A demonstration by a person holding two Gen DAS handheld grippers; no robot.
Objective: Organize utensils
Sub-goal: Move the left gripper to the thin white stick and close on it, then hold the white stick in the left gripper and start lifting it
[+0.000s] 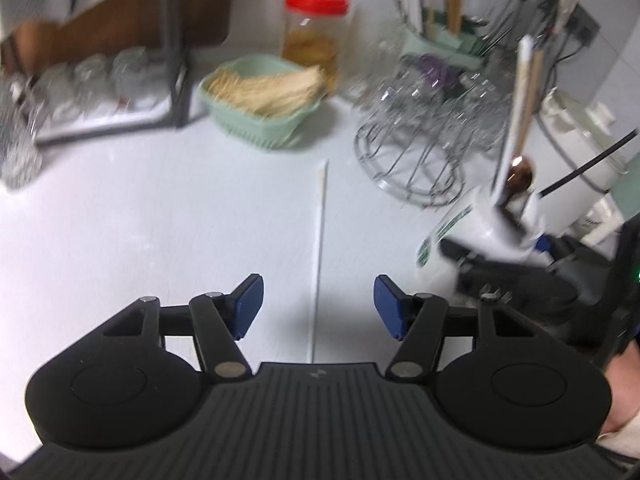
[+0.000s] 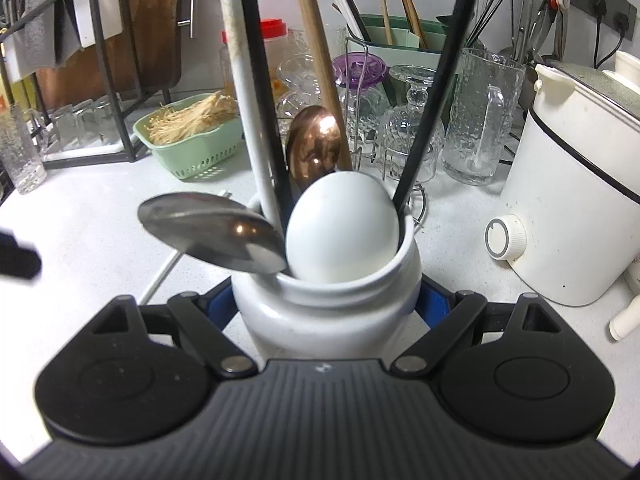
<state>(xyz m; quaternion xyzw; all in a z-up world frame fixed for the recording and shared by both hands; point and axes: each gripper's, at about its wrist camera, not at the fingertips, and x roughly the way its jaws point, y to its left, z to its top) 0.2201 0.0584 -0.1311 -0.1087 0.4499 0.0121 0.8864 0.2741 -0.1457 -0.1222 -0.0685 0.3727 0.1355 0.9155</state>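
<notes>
My right gripper [image 2: 326, 308] is shut on a white ceramic utensil jar [image 2: 328, 304]. The jar holds a steel spoon [image 2: 212, 230], a white spoon [image 2: 342, 226], a copper spoon [image 2: 314, 144], chopsticks and black handles. The jar also shows in the left wrist view [image 1: 486, 226], tilted at the right, held by the right gripper [image 1: 508, 276]. My left gripper [image 1: 318, 306] is open and empty above the white counter. A single white chopstick [image 1: 320, 256] lies on the counter, running between the left gripper's fingers.
A green basket [image 1: 260, 100] of enoki mushrooms sits at the back, with a red-lidded jar [image 1: 314, 36] behind it. A wire rack of glasses [image 1: 424, 132] stands at back right. A white cooker [image 2: 568, 200] is at the right. A black dish rack [image 2: 100, 80] is at the left.
</notes>
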